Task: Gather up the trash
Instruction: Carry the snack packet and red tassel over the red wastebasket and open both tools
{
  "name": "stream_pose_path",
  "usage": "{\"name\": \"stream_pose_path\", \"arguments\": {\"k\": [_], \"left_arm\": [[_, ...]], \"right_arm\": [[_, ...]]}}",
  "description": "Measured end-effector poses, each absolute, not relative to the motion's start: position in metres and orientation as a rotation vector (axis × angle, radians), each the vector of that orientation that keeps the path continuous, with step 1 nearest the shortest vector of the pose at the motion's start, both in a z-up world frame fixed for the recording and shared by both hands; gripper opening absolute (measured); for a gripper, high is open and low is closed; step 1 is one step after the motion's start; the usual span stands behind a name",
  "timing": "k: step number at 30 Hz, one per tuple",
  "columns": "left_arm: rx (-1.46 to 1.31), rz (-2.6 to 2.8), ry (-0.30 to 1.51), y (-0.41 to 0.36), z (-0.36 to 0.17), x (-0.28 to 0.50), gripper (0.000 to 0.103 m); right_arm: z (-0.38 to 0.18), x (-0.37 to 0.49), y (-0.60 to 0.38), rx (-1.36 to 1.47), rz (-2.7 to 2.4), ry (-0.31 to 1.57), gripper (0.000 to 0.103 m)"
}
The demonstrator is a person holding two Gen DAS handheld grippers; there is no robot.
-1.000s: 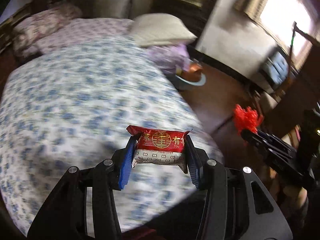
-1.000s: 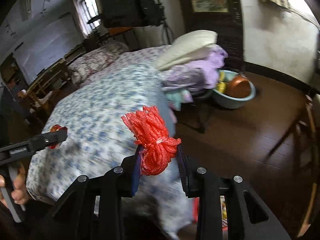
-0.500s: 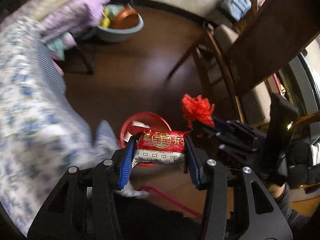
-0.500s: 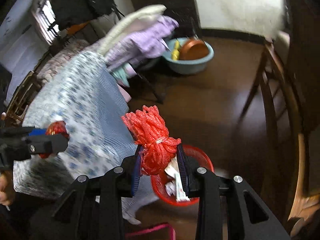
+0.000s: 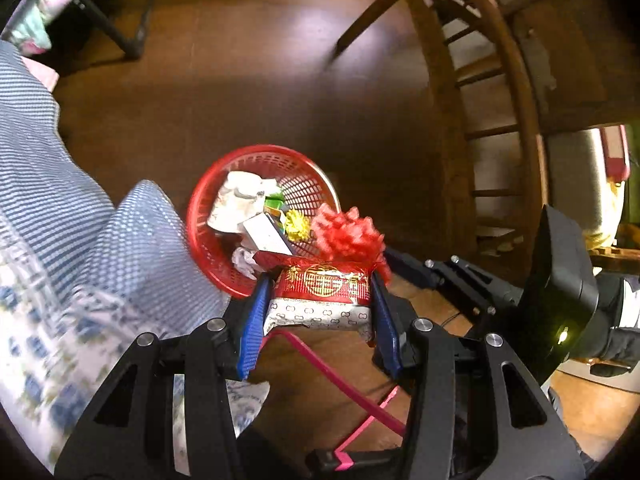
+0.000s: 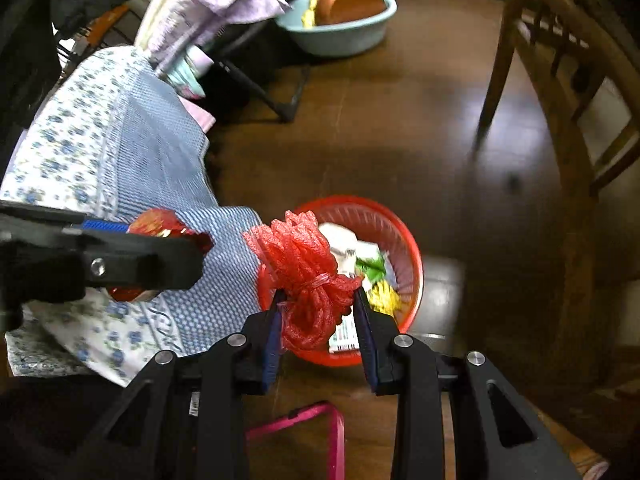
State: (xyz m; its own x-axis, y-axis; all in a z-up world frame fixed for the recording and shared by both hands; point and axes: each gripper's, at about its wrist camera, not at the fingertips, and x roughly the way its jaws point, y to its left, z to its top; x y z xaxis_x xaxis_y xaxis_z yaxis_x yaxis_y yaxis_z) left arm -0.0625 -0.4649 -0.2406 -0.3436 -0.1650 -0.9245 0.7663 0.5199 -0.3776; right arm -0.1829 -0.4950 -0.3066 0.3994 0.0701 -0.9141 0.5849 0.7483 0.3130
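My left gripper (image 5: 318,298) is shut on a red and silver snack wrapper (image 5: 320,296) with a gold emblem, held just above the near rim of a red plastic basket (image 5: 298,186) on the brown floor. The basket holds crumpled paper (image 5: 240,200), a small carton and a yellow scrap. My right gripper (image 6: 318,312) is shut on a bundle of red foam netting (image 6: 306,272), hanging over the same red basket (image 6: 394,228). In the left wrist view the red netting (image 5: 348,236) and the right gripper come in from the right. The left gripper (image 6: 172,256) shows at the left of the right wrist view.
A bed with a blue floral sheet (image 6: 120,152) hangs down on the left, close to the basket. A wooden chair (image 6: 568,100) stands to the right. A pale blue basin (image 6: 340,36) sits at the back. A pink frame (image 6: 320,432) lies on the floor below the grippers.
Both grippers swung down from above the bed toward the floor and now point steeply at the red basket. Each kept its grip on its piece of trash.
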Motion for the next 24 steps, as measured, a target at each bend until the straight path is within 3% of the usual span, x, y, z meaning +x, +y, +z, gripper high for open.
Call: {"name": "stream_pose_path", "arguments": {"k": [11, 13, 15, 24], "left_arm": [[0.573, -0.987, 1.692, -0.476, -0.278, -0.059, 0.05], [0.592, -0.978, 1.679, -0.478, -0.279, -0.061, 0.057], [0.582, -0.978, 1.672, -0.477, -0.278, -0.06, 0.073], [0.568, -0.948, 1.629, -0.473, -0.266, -0.057, 0.077]], "right_arm": [[-0.339, -0.173, -0.497, 0.725, -0.376, 1.178, 0.037], [-0.337, -0.174, -0.498, 0.716, -0.394, 1.17, 0.05], [-0.336, -0.177, -0.498, 0.7, -0.411, 1.169, 0.055], [-0.325, -0.18, -0.501, 0.689, -0.419, 1.178, 0.055]]}}
